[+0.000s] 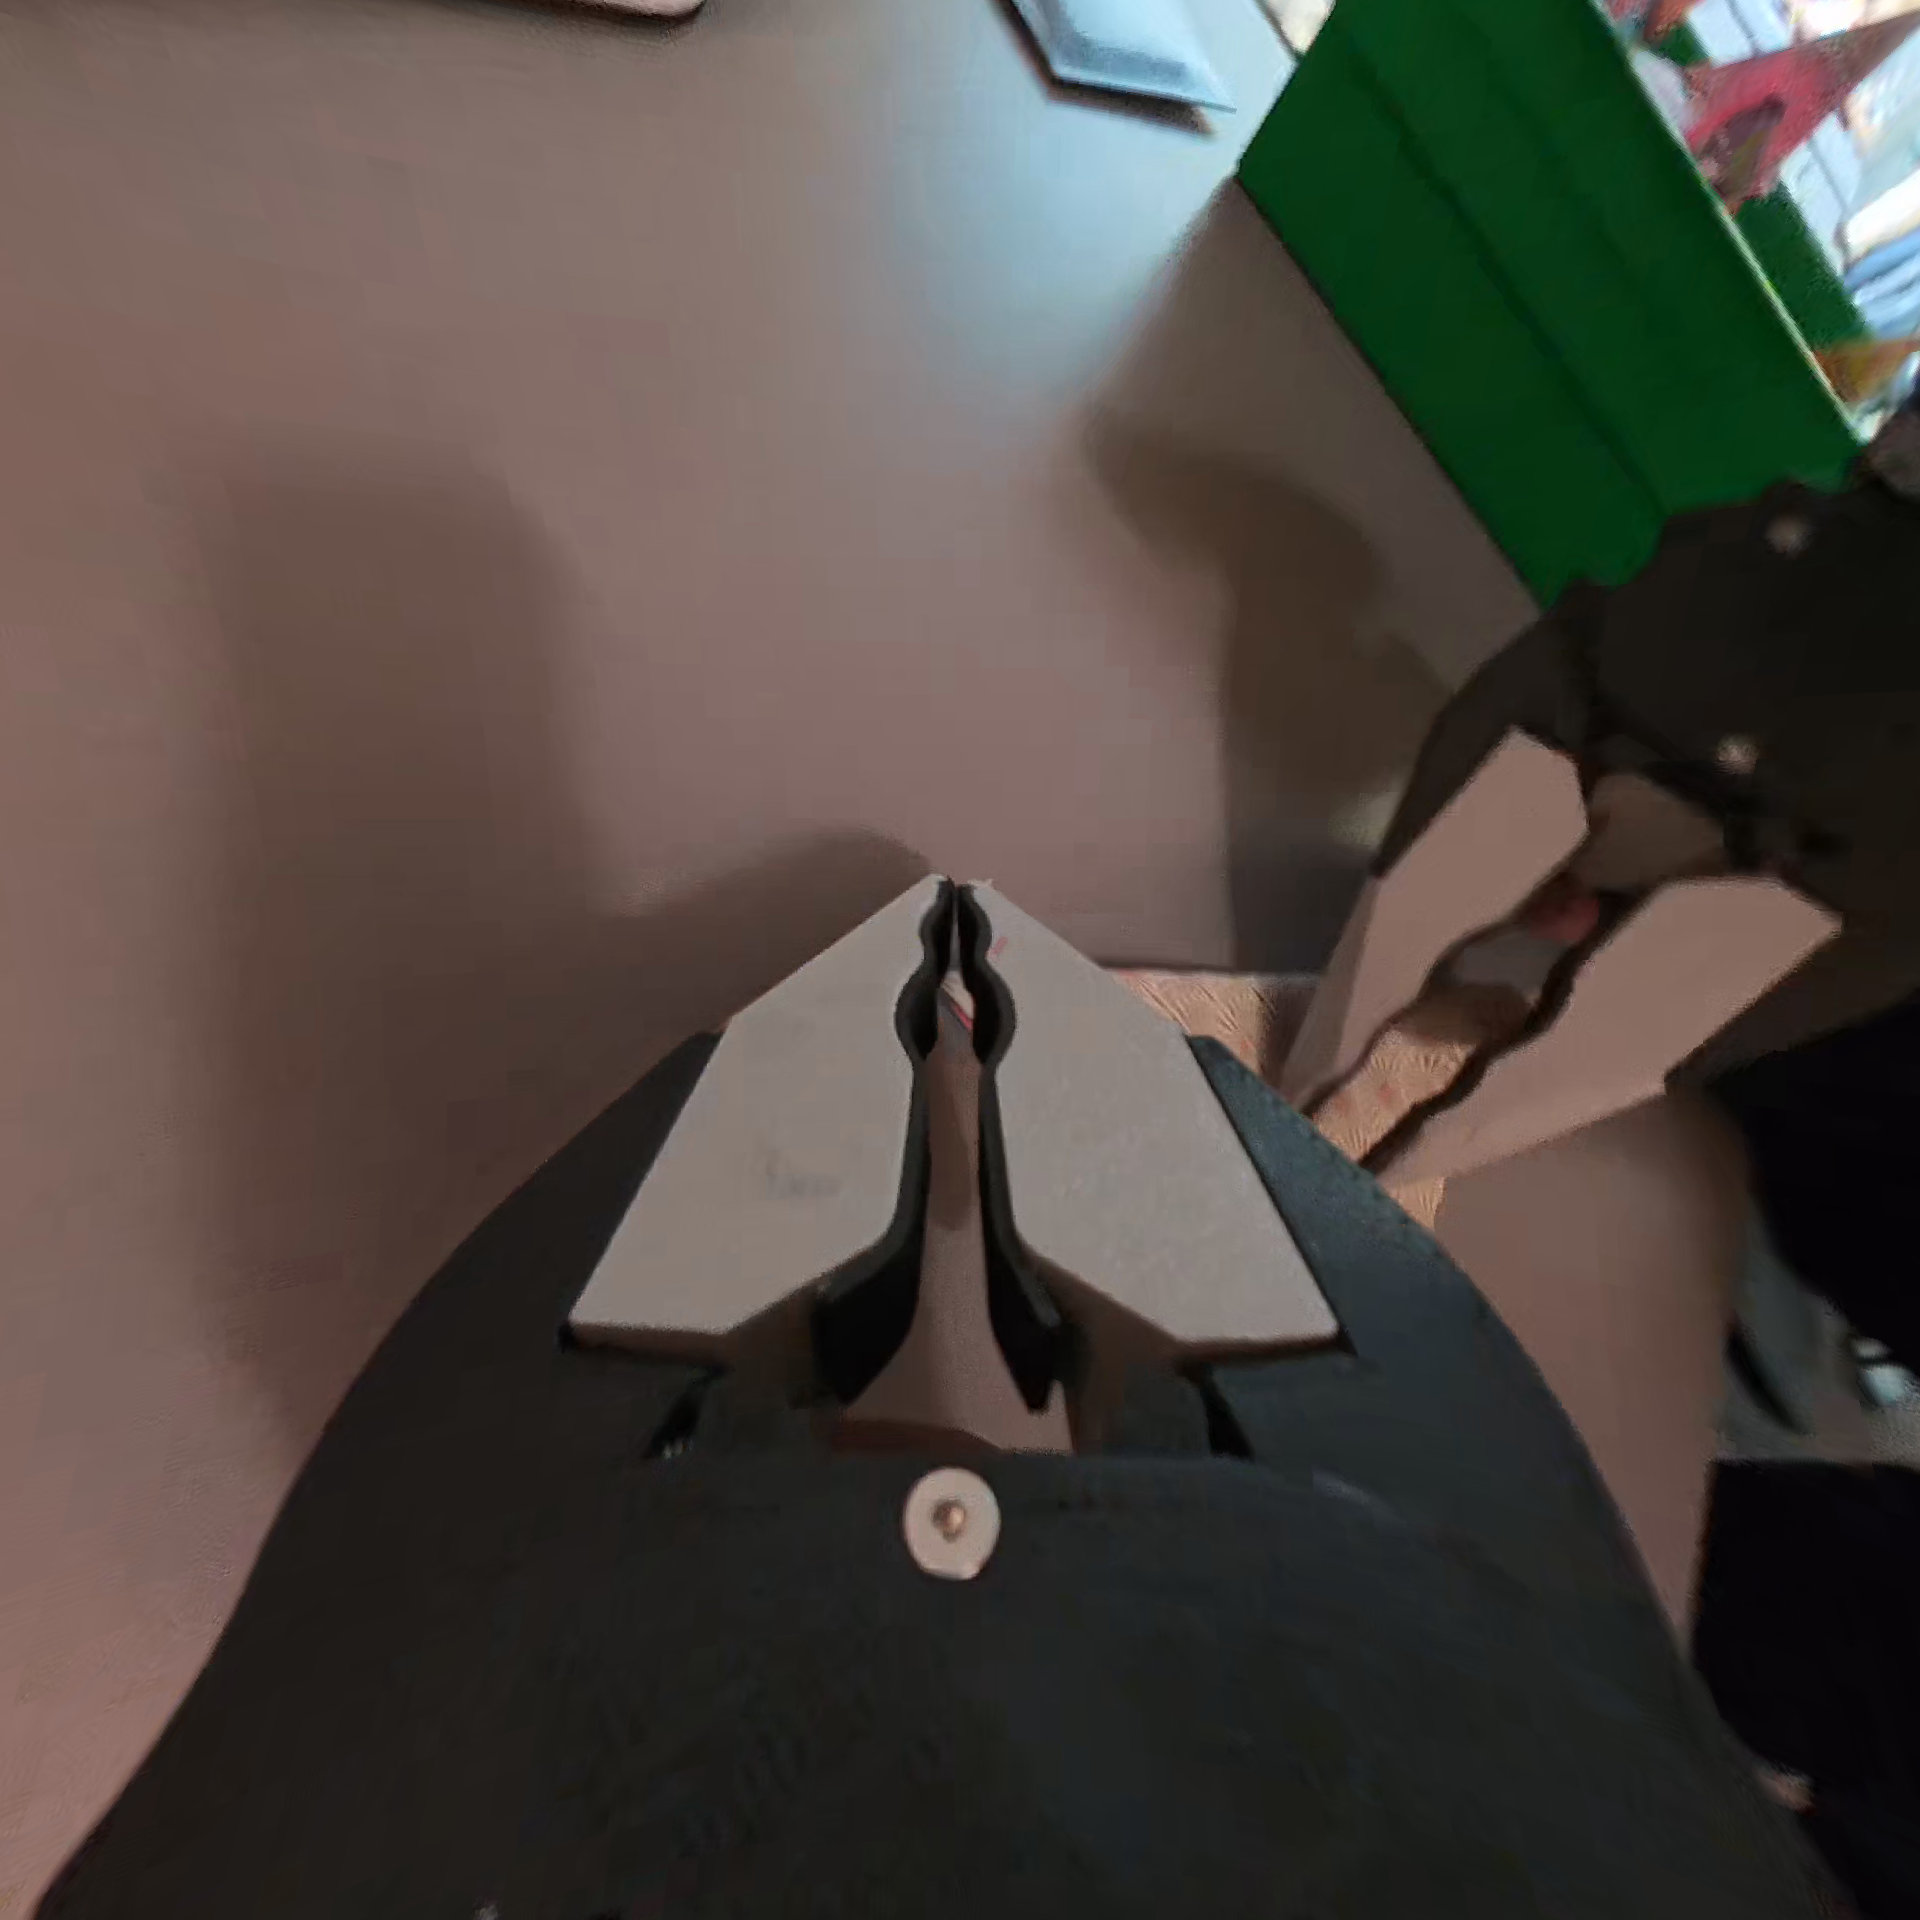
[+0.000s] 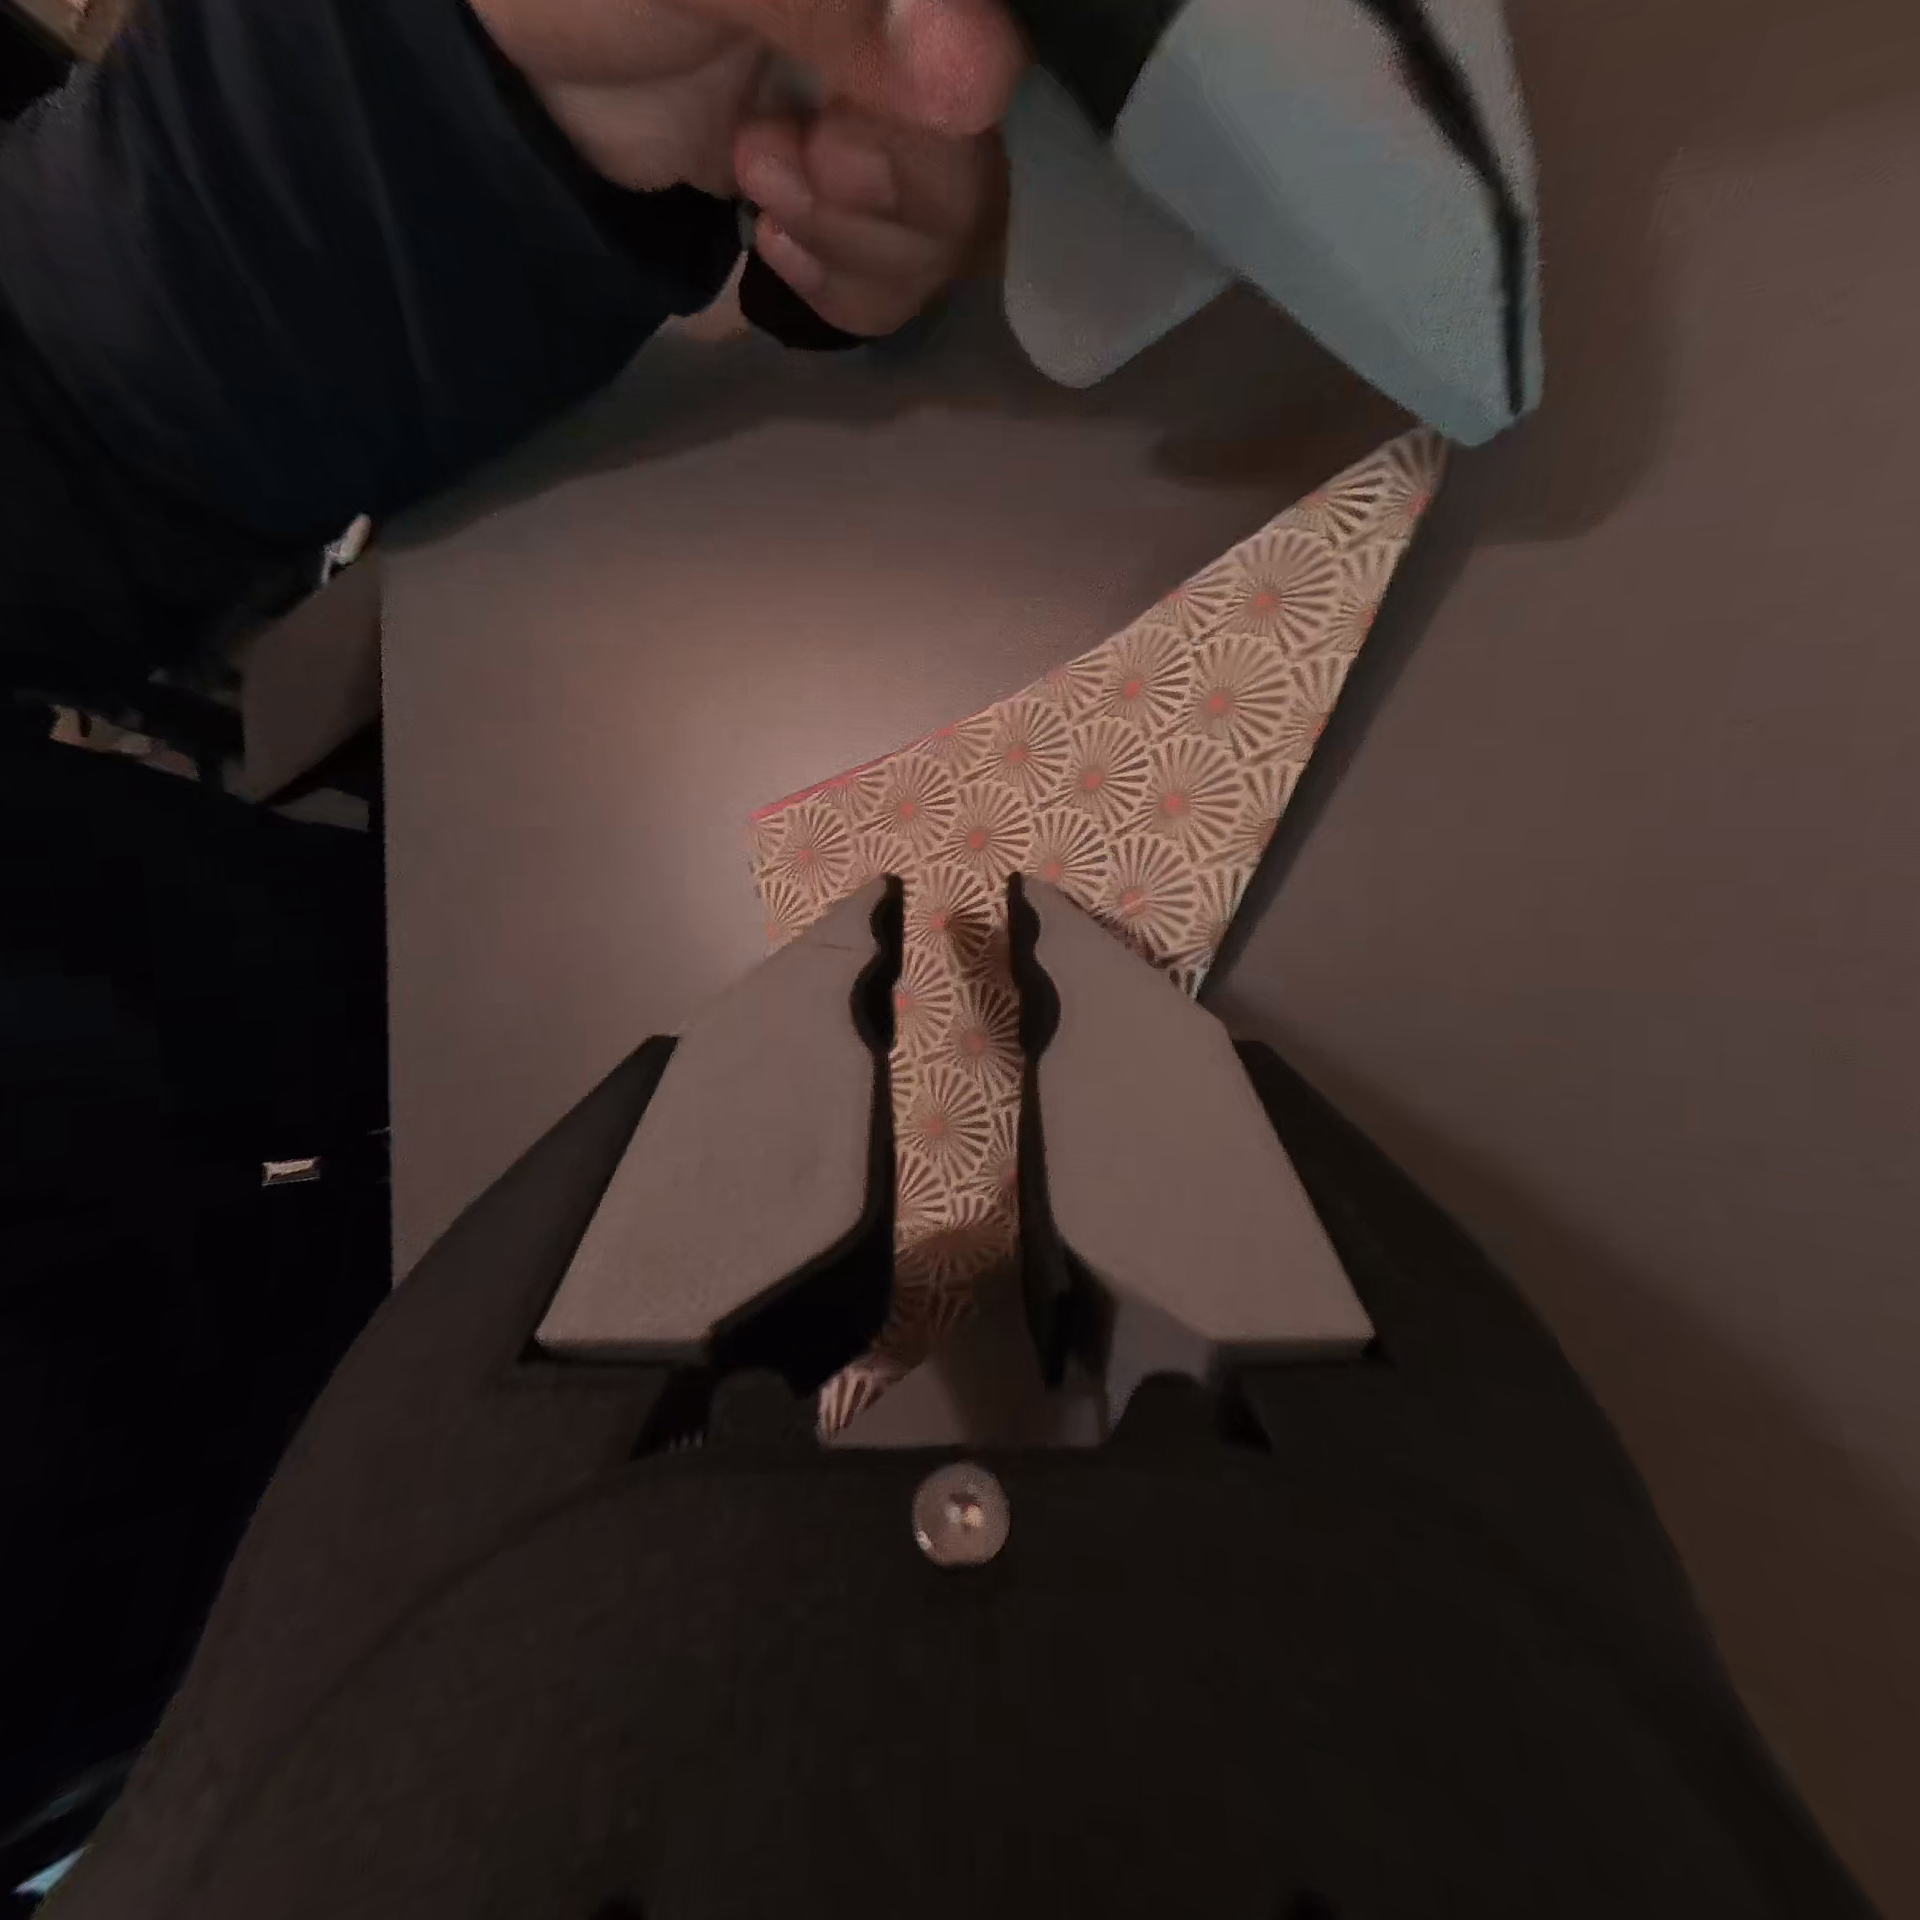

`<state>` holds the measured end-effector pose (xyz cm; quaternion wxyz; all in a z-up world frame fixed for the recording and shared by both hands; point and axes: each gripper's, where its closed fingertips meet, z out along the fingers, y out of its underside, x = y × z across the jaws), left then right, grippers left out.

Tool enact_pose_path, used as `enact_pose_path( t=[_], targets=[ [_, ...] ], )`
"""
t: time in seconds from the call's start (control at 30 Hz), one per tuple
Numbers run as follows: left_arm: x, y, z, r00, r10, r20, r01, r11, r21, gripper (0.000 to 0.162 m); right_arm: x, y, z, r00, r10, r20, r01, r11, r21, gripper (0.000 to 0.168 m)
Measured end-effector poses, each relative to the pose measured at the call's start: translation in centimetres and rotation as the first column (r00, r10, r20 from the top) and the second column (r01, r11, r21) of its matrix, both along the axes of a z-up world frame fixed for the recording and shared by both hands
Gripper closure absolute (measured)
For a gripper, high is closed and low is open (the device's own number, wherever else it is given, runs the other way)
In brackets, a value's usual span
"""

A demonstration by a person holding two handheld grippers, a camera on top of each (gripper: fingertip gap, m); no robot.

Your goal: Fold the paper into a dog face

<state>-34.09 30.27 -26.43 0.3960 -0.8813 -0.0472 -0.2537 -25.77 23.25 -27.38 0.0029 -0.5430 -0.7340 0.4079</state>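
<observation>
The paper (image 2: 1143,748) is folded into a triangle, beige with a fan pattern and pink dots, and lies flat on the brown table (image 2: 571,675). My right gripper (image 2: 953,894) is open, its jaws a little apart over the near part of the paper. My left gripper (image 1: 958,888) is shut, with a thin red and white sliver of paper between its fingers. In the right wrist view the left gripper (image 2: 1475,416) sits at the paper's far corner. The left wrist view shows the paper (image 1: 1205,1013) to the right and the right gripper (image 1: 1351,1117) over it.
A green box (image 1: 1507,260) stands at the table's far right. A flat grey object (image 1: 1122,52) lies at the far edge. A person's hand (image 2: 862,156) and dark clothing (image 2: 208,312) are beyond the table edge (image 2: 384,831). One gripper's finger ends stand about 11 cm off the other's.
</observation>
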Motion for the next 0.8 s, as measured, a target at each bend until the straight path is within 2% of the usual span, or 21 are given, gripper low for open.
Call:
enact_pose_path(
  t=[0.03, 0.07, 0.1, 0.2, 0.3, 0.37, 0.43, 0.57, 0.8],
  targets=[
    [0.1, 0.2, -0.5, 0.999, 0.02, 0.04, -0.019, 0.999, -0.037, 0.14, 0.2, -0.2, -0.1, 1.0, 0.014, 0.006, -0.014, 1.0, -0.013, 0.157],
    [0.6, 0.4, -0.1, 0.995, 0.013, 0.098, -0.01, 1.0, -0.03, 0.14, 0.3, -0.3, -0.1, 1.0, 0.022, 0.012, -0.022, 0.999, -0.024, 0.16],
    [0.5, 0.6, 0.0, 0.994, 0.034, 0.108, -0.031, 0.999, -0.025, 0.13, 0.4, -0.3, -0.1, 1.0, 0.025, 0.016, -0.024, 0.999, -0.029, 0.162],
    [0.2, 0.5, -0.1, 0.997, 0.058, 0.049, -0.057, 0.998, -0.03, 0.127, 0.5, 0.2, -0.3, 1.0, 0.012, 0.019, -0.012, 1.0, -0.017, 0.166],
    [0.3, -0.4, 0.6, 0.998, 0.044, 0.049, -0.043, 0.999, -0.026, 0.102, 0.5, 1.1, -0.3, 1.0, -0.023, 0.016, 0.023, 1.0, 0.001, 0.168],
    [-0.3, -0.7, 0.8, 0.998, 0.065, 0.026, -0.065, 0.998, -0.016, 0.104, 0.6, 1.2, -0.2, 1.0, -0.024, 0.017, 0.025, 1.0, -0.015, 0.164],
    [0.0, -0.7, 0.6, 0.996, 0.056, 0.066, -0.055, 0.998, -0.024, 0.102, 0.6, 1.1, -0.1, 1.0, -0.018, 0.016, 0.019, 0.999, -0.027, 0.162],
    [1.6, -0.2, 0.4, 0.989, 0.007, 0.151, -0.001, 0.999, -0.037, 0.116, 0.7, 0.9, -0.2, 1.0, -0.008, 0.017, 0.008, 1.0, -0.024, 0.163],
    [2.1, -0.5, 0.3, 0.99, -0.01, 0.141, 0.017, 0.999, -0.045, 0.119, 0.8, 1.3, -0.2, 1.0, -0.013, 0.019, 0.013, 1.0, -0.002, 0.167]
  ],
)
